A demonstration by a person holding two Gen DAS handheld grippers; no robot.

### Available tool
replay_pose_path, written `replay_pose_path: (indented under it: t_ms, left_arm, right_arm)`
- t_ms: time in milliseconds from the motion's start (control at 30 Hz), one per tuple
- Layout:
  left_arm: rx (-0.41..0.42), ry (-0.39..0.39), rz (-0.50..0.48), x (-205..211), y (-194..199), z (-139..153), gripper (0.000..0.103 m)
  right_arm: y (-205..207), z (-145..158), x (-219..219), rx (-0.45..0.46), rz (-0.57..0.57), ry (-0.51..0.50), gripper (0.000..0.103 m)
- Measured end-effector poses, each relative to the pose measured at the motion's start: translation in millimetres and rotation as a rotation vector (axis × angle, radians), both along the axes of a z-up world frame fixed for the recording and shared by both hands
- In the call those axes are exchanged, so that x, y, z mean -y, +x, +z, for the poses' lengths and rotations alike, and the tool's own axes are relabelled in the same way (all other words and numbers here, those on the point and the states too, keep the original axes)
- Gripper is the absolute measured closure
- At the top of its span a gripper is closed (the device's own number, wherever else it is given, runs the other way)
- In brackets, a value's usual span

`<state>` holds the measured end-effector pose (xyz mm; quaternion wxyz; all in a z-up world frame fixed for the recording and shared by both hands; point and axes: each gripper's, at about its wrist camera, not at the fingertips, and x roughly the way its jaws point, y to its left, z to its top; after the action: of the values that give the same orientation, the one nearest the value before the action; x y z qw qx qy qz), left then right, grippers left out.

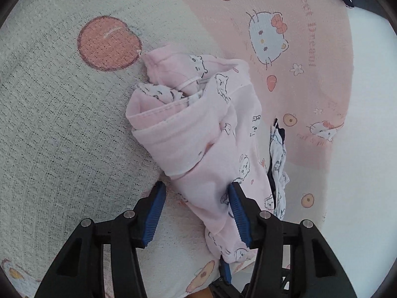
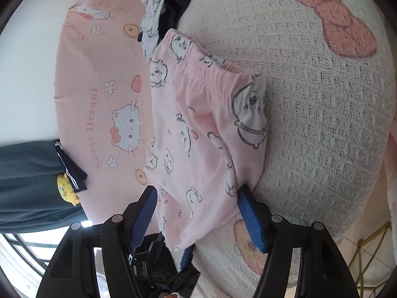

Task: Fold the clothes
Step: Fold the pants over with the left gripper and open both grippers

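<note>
**Pink trousers, mid-fold**

Bed blanket [image 1: 57, 124]: waffle weave, left of frame. Pink trousers [image 1: 198, 129]: bunched at centre, waistband [image 2: 211, 74] seen upper centre. Left gripper [image 1: 196, 193] and right gripper [image 2: 198, 198]: both spread wide, cloth between, nothing clamped. Legs are best smoothed flat before creasing.

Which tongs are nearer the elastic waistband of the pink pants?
Right. The waistband lies just ahead of the right tongs; the left tongs straddle the bunched legs, waistband unseen there.
</note>
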<state>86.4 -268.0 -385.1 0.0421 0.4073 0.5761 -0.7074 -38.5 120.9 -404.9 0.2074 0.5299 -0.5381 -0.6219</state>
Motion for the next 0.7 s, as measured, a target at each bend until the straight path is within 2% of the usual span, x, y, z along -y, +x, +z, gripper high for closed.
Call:
replay_pose_path:
  t_ms: [233, 367, 433, 600, 700]
  left_arm:
    - [-0.018, -0.028, 0.030, 12, -15, 1, 0.054]
    - [-0.018, -0.047, 0.042, 20, -26, -1, 0.054]
    - [-0.007, -0.094, 0.029, 19, -32, 2, 0.054]
    - [0.012, -0.278, -0.029, 5, -46, 12, 0.054]
    - [0.025, -0.353, -0.032, -1, -49, 14, 0.054]
  right_arm:
    - [-4, 2, -3, -0.032, -0.015, 0.003, 0.037]
    - [-6, 9, 1, -0.061, -0.002, 0.065, 0.037]
    - [-5, 15, 2, -0.078, 0.013, 0.115, 0.037]
    - [4, 23, -5, -0.084, 0.011, 0.216, 0.037]
    - [9, 20, -14, -0.076, -0.018, 0.196, 0.037]
